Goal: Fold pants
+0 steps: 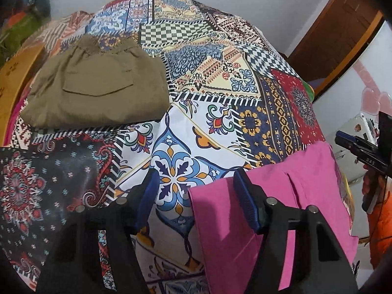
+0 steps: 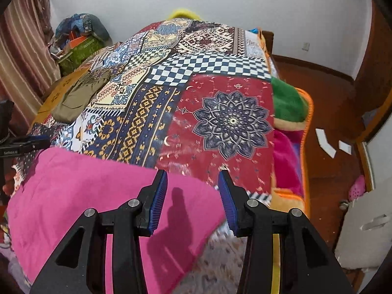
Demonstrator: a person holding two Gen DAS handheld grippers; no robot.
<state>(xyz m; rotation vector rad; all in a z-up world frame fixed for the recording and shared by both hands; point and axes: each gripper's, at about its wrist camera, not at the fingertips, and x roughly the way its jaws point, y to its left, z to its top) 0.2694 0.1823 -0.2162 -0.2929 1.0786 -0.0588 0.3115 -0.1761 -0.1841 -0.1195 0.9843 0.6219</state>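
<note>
A: Black fingers with blue pads are closest. What do they hold?

B: Nothing. The left gripper [image 1: 196, 183] is spread wide, and so is the right gripper [image 2: 192, 191]. Both sit above the near end of the bed.

A: Where are the pants?

B: The pink pants [image 2: 98, 196] lie on the near edge of the patchwork bedspread [image 2: 208, 98]. In the left view their long side runs away from the camera, near the bed's right edge, and the right finger of the left gripper overlaps them. I can't tell which end is the waist.

A: Any boxes or baskets?

B: I see a heap of stuff [image 2: 78, 39] by the wall, too blurry to tell.

A: What else is there?

B: Folded brown pants [image 1: 98, 85] lie far back on the left, well apart from the pink ones. White bits [image 2: 325, 144] lie on the floor.
</note>
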